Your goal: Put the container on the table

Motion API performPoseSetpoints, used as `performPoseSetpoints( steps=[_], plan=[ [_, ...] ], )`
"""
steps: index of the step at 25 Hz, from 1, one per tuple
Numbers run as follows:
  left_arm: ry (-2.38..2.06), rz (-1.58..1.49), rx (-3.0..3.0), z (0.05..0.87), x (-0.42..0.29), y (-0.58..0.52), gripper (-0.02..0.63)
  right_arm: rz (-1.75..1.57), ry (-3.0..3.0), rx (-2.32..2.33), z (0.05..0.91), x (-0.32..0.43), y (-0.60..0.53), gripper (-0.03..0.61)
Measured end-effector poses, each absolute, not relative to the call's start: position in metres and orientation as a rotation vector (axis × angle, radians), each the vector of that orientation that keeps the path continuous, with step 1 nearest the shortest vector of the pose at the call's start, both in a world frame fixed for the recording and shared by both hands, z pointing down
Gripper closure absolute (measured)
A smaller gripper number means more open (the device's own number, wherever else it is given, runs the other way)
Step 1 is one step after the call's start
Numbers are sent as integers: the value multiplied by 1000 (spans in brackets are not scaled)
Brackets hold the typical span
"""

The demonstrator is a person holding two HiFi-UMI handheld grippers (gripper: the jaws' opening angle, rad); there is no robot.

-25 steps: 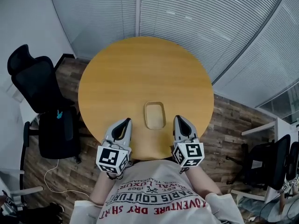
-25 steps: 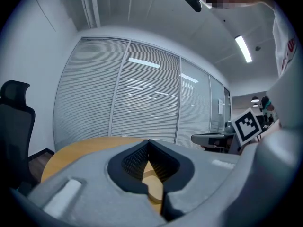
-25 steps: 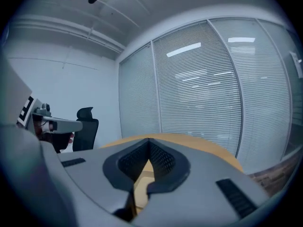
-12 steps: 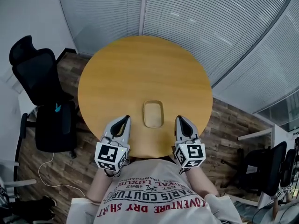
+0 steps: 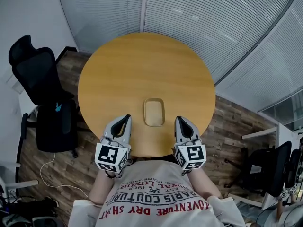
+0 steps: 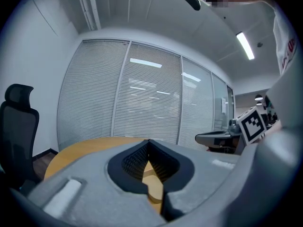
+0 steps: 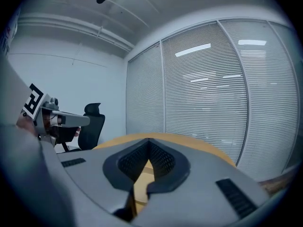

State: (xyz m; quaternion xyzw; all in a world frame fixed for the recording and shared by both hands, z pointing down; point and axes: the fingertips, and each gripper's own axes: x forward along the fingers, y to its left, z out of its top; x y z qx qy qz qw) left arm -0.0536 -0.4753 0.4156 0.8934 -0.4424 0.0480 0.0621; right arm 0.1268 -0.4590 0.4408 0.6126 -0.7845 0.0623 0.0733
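A small tan rectangular container (image 5: pixel 154 111) lies flat on the round wooden table (image 5: pixel 142 65), close to the near edge. My left gripper (image 5: pixel 126 119) hovers just left of it, apart from it, jaws shut and empty. On the container's other side my right gripper (image 5: pixel 180 120) is likewise shut with nothing in it. In the left gripper view the left gripper (image 6: pixel 149 142) shows its jaws meeting, with tabletop (image 6: pixel 90 148) beyond. The right gripper (image 7: pixel 149 143) in its own view also has its jaws closed over the table (image 7: pixel 189 143).
A black office chair (image 5: pixel 40 79) stands left of the table, and another black chair (image 5: pixel 279 167) is at the far right. Glass walls with blinds (image 5: pixel 199 13) curve behind the table. The floor is wood planks (image 5: pixel 232 122).
The head view has shifted slightly. Both grippers stay shut on either side of the container, which has not moved.
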Motion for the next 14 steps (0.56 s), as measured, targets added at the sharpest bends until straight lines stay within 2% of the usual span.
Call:
performPoseSetpoints(
  steps=[14],
  plan=[
    [-1299, 212, 2764, 419, -51, -473, 617, 212, -2321, 1867, 445, 121, -457, 571]
  ],
)
